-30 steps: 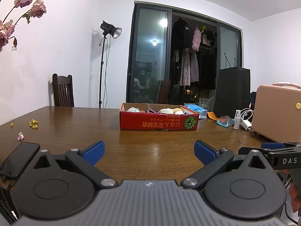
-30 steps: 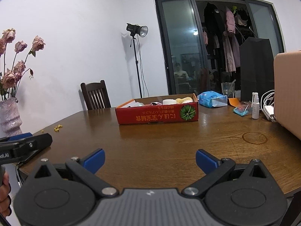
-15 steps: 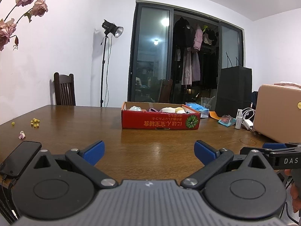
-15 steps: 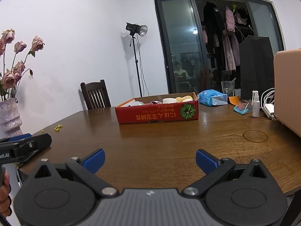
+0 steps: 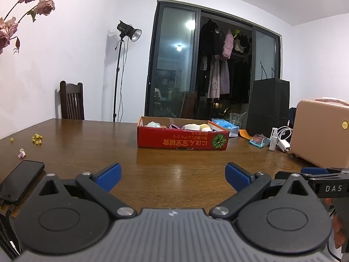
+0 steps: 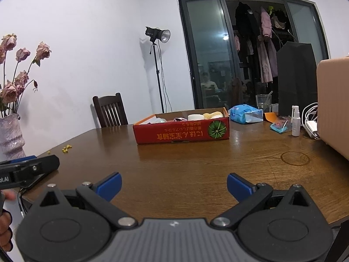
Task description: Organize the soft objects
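Note:
A red cardboard box point(image 5: 182, 142) point(image 6: 182, 132) sits mid-table, holding several soft items: a white roll point(image 6: 195, 117), a yellow sponge-like lump point(image 6: 212, 115) and pale bundles point(image 5: 153, 124). My left gripper point(image 5: 173, 175) hovers open over the table's near edge, well short of the box, nothing between its blue pads. My right gripper point(image 6: 173, 184) is likewise open and empty at the near edge. Each gripper's side shows in the other's view.
A black phone point(image 5: 20, 181) lies at the near left edge. A tan case point(image 5: 320, 132), spray bottle point(image 6: 295, 121), cables, blue tissue pack point(image 6: 245, 113) and glass point(image 6: 263, 101) crowd the right. A vase of dried roses point(image 6: 11, 135) stands left. Yellow bits point(image 5: 37, 139) litter the wood.
Both views have shifted only slightly; the left gripper tilted up a little. Both grippers stayed open and empty.

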Motion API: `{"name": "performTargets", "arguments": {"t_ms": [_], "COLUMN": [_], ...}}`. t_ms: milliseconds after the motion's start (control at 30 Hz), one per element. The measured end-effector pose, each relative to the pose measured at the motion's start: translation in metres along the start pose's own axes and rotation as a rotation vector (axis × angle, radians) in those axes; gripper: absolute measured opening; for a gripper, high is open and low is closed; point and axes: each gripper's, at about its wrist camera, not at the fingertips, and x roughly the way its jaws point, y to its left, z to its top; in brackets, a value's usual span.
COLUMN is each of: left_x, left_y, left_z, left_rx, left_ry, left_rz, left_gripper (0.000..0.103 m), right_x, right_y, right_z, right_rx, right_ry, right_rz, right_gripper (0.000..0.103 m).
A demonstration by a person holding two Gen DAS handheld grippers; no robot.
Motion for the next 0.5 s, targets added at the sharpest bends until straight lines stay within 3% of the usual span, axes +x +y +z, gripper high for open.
{"name": "performTargets", "arguments": {"t_ms": [500], "left_x": [-0.0026], "left_y": [-0.0021], "left_z": [0.0017], "left_rx": [0.013], "left_ry": [-0.020], "left_rz": [-0.003], "left_gripper": [0.103], "right_x": [-0.0012], "right_y": [0.0010], "right_z": [0.0006], "right_rx": [-0.005], "right_ry": [-0.005], "right_rz": [0.008], "right_gripper": [0.103]}}
